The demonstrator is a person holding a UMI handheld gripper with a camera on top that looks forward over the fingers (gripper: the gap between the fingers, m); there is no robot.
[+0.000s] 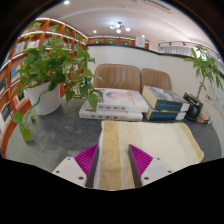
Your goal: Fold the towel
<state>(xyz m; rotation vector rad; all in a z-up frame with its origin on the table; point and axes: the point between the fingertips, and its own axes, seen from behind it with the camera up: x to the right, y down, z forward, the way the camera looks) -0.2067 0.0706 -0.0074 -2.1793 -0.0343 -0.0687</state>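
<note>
While the two-finger gripper (113, 163) with magenta pads is held low over the grey tabletop (55, 140), a cream-coloured, ribbed cloth towel (140, 145) is seen lying flat directly ahead of it. A narrow strip of the towel runs back between the fingers, so the long axis of that strip is aligned with the gripper's forward direction, while the broader part is spread ahead and off to the right of the right finger. The fingers are noted as moderately parted, with the strip lying between the pads; whether the pads press on the cloth cannot be told, and it appears to rest on the table by its own weight. Beyond the towel, a stack of white boxes and books (113, 103) is recorded, with a second pile of books (163, 101) further right. A leafy green plant in a white pot (48, 80) stands ahead to the left. The coming move is judged to depend on the near edge being taken and carried forward along that axis.
</note>
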